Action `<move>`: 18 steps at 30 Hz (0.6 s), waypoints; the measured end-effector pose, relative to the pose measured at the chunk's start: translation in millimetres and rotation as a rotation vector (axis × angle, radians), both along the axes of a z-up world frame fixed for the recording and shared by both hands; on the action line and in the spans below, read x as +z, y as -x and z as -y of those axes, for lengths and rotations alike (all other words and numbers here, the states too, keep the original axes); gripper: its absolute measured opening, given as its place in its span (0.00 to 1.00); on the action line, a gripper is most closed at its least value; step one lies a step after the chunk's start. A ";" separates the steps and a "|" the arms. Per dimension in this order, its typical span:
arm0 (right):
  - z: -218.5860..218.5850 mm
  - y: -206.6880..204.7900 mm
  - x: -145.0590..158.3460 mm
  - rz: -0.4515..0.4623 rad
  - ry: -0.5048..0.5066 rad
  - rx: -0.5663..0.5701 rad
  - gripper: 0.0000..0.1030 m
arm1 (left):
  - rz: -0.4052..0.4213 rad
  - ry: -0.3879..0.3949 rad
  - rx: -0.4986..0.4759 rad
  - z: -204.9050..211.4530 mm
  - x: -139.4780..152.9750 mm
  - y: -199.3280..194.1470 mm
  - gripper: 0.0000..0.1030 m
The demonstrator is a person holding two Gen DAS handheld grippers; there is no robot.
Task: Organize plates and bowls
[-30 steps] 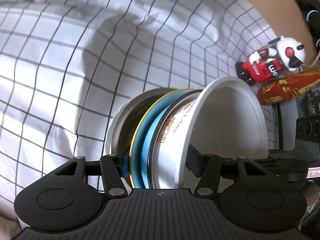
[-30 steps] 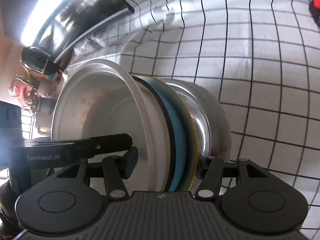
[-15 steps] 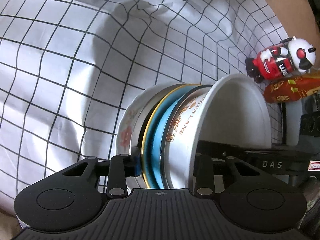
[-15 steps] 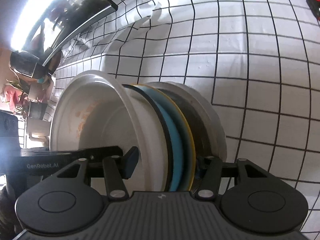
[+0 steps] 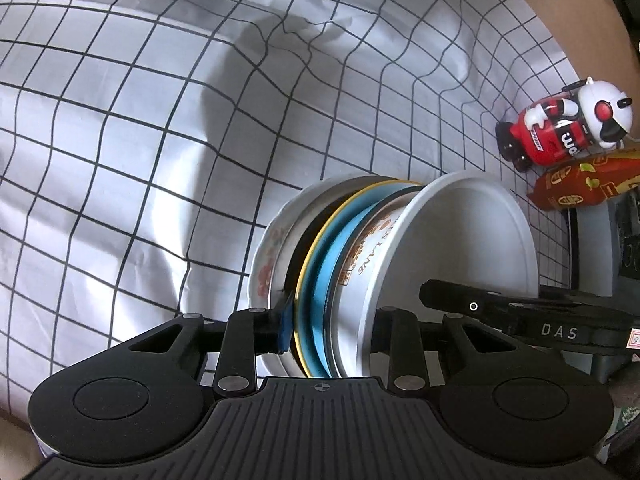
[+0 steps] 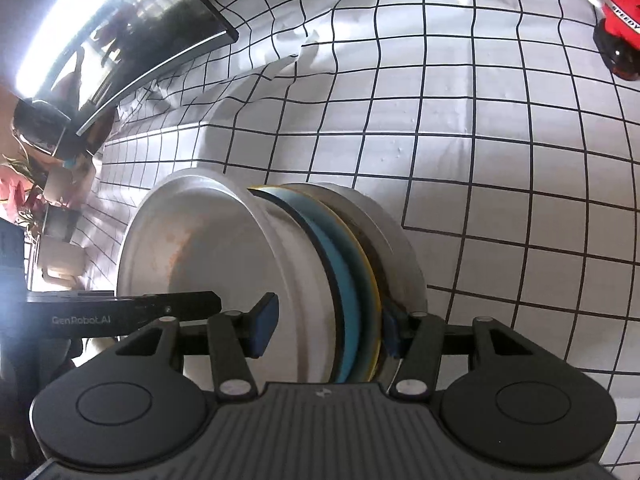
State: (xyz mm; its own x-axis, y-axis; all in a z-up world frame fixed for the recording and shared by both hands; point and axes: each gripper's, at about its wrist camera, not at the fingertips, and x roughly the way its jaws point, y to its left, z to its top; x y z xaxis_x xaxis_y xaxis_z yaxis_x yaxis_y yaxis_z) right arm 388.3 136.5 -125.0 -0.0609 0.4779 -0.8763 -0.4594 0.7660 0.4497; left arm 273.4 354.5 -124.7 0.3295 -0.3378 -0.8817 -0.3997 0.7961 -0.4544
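Note:
A stack of dishes sits between both grippers over the checked cloth. Its parts are a white bowl with orange lettering, a blue plate with a yellow rim, a dark plate and a floral white plate. My left gripper is closing. One pad presses behind the blue plate's rim and the other finger is inside the bowl. My right gripper holds the far side of the bowl and blue plate, with one pad in the bowl.
A red and white toy figure and an orange snack packet lie at the cloth's right edge. A person's arm crosses the top right. A dark screen and potted plants border the cloth's other side.
My left jaws have narrowed from wide around the whole stack to the blue plate and bowl. The floral plate has come into sight beside them. The right gripper's hold looks the same.

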 end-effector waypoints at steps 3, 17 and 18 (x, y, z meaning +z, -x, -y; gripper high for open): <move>1.7 -1.4 2.7 -0.010 -0.007 -0.003 0.52 | -0.001 -0.007 0.008 -1.4 1.6 -0.2 0.32; 15.0 2.7 47.6 0.091 -0.100 0.008 0.53 | 0.111 -0.049 0.058 -17.3 38.9 -1.1 0.27; 15.8 2.1 49.2 0.100 -0.104 0.002 0.53 | 0.108 -0.066 0.061 -17.5 41.2 -1.2 0.28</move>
